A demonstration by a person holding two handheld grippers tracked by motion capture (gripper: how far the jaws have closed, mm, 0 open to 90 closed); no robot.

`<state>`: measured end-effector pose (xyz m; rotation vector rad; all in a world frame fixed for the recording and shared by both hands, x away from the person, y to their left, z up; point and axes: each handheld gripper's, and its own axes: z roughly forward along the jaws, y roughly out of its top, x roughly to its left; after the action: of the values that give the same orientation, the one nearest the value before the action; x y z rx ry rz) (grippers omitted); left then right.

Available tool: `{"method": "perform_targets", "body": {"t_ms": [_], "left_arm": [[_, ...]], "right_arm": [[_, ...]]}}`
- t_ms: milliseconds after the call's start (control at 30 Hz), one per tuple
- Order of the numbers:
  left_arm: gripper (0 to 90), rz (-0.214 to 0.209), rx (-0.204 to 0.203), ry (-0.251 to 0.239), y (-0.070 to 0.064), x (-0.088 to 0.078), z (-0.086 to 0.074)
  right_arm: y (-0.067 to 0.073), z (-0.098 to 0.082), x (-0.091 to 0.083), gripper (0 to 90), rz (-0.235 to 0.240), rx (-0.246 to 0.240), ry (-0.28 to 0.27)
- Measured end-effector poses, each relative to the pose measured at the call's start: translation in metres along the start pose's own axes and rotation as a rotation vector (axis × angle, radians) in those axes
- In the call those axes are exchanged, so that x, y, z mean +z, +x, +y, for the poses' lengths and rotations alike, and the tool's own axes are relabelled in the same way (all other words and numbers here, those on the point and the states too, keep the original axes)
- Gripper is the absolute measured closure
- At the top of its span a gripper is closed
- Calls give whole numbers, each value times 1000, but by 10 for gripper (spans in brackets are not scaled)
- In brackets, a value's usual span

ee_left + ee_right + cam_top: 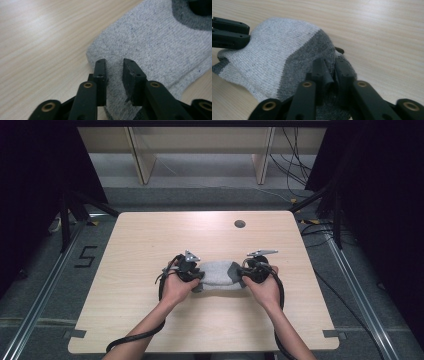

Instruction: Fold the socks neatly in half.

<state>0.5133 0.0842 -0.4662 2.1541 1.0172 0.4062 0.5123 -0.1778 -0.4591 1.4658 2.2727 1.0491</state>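
Sock [218, 273] flat on table [150, 245], claws [196, 276] [243, 276] parted at both ends.

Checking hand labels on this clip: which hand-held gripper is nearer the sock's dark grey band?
Right. The right hand-held gripper sits at the dark grey band of the sock, jaws astride its fabric. The left hand-held gripper is at the light grey opposite end.
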Motion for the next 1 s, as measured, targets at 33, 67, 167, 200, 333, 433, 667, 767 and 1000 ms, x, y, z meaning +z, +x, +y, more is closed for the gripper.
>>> {"method": "perform_targets", "body": {"t_ms": [33, 67, 167, 200, 333, 433, 667, 767, 1000], "left_arm": [[685, -9, -7, -13, 2, -2, 0], [668, -17, -13, -31, 3, -4, 0], [590, -2, -17, -90, 4, -9, 1], [558, -4, -19, -98, 4, -11, 1], [473, -2, -9, -142, 6, -19, 0], [433, 3, 0, -179, 13, -30, -4], [364, 44, -19, -191, 42, -59, -25], [340, 28, 6, -239, 53, -71, -35], [331, 91, -13, -253, 84, -102, -66]], "right_arm": [[2, 0, -1, 721, 11, 7, 1], [3, 0, -3, 685, -6, 11, -1], [6, 1, -9, 579, -2, 10, -35], [7, 2, -10, 545, 2, 11, -46], [7, 5, -17, 476, -1, -43, -126], [6, 6, -25, 446, 14, -45, -156], [-11, -6, -43, 403, -4, -8, -179], [-20, -14, -47, 381, 4, 19, -171], [-40, -40, -63, 380, -3, 60, -169]]}}
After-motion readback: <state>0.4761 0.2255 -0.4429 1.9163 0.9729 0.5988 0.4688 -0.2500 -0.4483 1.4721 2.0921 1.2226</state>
